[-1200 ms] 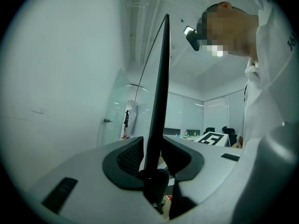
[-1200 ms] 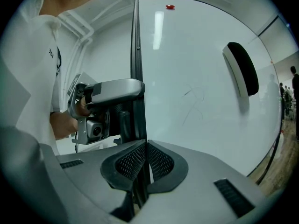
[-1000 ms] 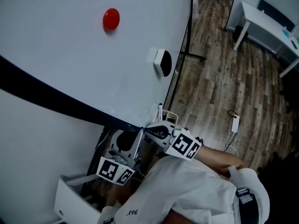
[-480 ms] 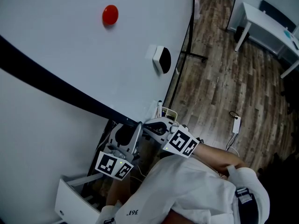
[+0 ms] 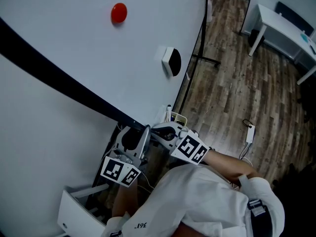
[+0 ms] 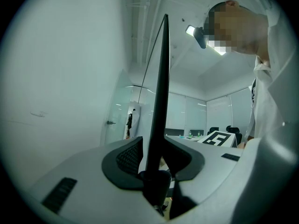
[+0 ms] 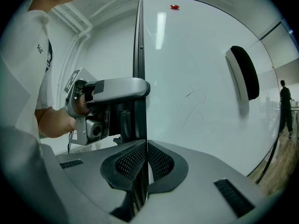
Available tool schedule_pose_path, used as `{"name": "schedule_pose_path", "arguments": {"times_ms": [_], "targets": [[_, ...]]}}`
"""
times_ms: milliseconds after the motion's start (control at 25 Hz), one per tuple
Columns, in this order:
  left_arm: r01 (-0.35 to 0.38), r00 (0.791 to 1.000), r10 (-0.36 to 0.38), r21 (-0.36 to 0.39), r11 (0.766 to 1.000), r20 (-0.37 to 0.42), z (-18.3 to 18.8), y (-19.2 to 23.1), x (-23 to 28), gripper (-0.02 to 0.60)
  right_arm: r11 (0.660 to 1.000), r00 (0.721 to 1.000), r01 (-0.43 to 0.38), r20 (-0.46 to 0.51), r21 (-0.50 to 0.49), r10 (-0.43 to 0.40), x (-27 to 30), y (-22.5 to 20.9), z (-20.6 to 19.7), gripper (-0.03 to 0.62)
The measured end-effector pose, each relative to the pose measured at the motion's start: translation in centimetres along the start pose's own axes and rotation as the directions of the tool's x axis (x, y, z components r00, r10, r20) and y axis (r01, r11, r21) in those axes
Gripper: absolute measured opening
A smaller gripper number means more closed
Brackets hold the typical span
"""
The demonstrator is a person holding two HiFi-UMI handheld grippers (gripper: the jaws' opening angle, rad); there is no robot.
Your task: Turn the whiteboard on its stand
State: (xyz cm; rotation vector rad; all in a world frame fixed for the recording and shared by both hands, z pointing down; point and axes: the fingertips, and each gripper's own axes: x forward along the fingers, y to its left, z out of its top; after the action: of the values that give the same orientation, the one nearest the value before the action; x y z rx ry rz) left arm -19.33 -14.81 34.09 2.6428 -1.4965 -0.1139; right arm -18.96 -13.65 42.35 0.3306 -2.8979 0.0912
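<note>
The big whiteboard (image 5: 98,58) fills the left of the head view, its dark frame (image 5: 64,85) slanting across it. A red magnet (image 5: 118,13) and a black-and-white eraser (image 5: 172,61) stick to its face. Both grippers sit side by side at the board's near edge. My left gripper (image 5: 144,130) is shut on the frame, which runs up as a thin dark strip (image 6: 160,87) between its pads (image 6: 128,155). My right gripper (image 5: 157,130) is shut on the same edge (image 7: 139,55), and its view shows the left gripper's grey body (image 7: 100,101) across the frame.
The stand's black pole (image 5: 195,48) drops to the wooden floor (image 5: 232,93). A white table (image 5: 281,21) stands at the far right. A small white device with a cable (image 5: 248,130) lies on the floor. A white box (image 5: 74,211) sits at the lower left. A person (image 7: 285,106) stands far off.
In the head view the dark frame band now slants more steeply, its left end higher than a second ago. Both grippers stay on the board's edge at the same spot.
</note>
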Motion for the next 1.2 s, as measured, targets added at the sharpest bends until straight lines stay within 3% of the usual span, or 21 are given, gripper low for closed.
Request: {"name": "schedule_pose_path", "arguments": {"times_ms": [1200], "targets": [[0.023,1.0,-0.023,0.001,1.0,0.01,-1.7,1.1,1.7,0.126,0.996,0.997,0.072,-0.025,-0.053,-0.073,0.8,-1.6,-1.4,0.034]]}}
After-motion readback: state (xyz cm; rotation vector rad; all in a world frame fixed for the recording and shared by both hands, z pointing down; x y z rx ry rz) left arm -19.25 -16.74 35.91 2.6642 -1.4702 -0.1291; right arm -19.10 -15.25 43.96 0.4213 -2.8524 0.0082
